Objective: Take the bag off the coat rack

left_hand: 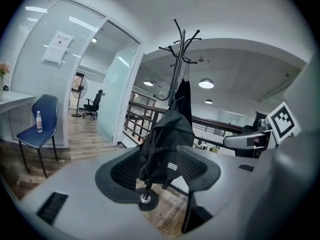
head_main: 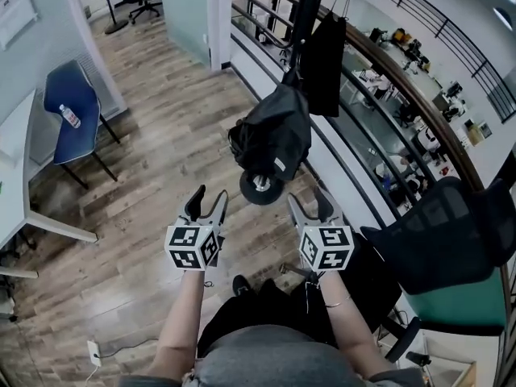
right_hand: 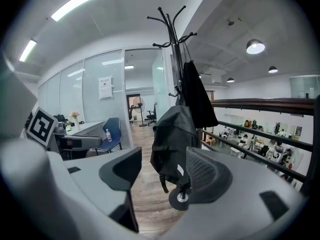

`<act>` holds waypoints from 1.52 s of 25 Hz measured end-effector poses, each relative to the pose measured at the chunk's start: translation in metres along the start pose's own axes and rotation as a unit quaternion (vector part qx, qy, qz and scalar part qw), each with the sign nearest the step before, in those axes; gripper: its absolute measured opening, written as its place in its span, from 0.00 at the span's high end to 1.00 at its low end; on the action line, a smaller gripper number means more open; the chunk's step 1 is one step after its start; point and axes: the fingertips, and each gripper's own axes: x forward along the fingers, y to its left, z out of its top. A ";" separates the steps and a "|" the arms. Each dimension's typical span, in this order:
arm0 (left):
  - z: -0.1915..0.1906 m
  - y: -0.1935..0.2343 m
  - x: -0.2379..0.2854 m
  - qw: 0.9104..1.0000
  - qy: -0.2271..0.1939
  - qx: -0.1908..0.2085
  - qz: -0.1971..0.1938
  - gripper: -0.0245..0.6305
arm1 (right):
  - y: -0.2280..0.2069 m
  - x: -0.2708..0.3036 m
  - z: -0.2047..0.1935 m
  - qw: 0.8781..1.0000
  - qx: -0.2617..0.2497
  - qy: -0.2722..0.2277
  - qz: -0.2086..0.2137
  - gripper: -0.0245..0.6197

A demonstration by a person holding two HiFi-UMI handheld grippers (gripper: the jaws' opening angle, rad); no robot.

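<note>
A black backpack (head_main: pixel 274 135) hangs from the black coat rack (head_main: pixel 307 10), low down near the rack's round base (head_main: pixel 260 186). A dark garment (head_main: pixel 326 55) hangs on the same rack beside it. My left gripper (head_main: pixel 210 196) and right gripper (head_main: pixel 309 198) are side by side just short of the base, both open and empty. In the left gripper view the backpack (left_hand: pixel 165 144) shows between and beyond the jaws of my left gripper (left_hand: pixel 157 171). In the right gripper view the backpack (right_hand: pixel 172 139) hangs ahead of my right gripper (right_hand: pixel 162 171), clear of its pads.
A railing (head_main: pixel 387 71) runs diagonally right behind the rack, over a lower floor. A black office chair with a teal seat (head_main: pixel 451 248) stands close at my right. At the left is a blue chair (head_main: pixel 60 95) holding a water bottle (head_main: pixel 70 117), and a white desk (head_main: pixel 12 184).
</note>
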 end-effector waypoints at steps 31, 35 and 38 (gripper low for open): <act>-0.011 0.000 0.151 0.994 0.077 0.069 -0.036 0.57 | -0.071 0.126 -0.012 0.998 0.022 0.052 -0.007 0.51; -0.018 0.000 0.171 0.992 0.089 0.073 -0.041 0.57 | -0.077 0.139 -0.021 0.997 0.026 0.068 -0.002 0.51; -0.021 0.001 0.187 0.992 0.098 0.072 -0.045 0.57 | -0.081 0.147 -0.026 0.997 0.033 0.071 0.003 0.51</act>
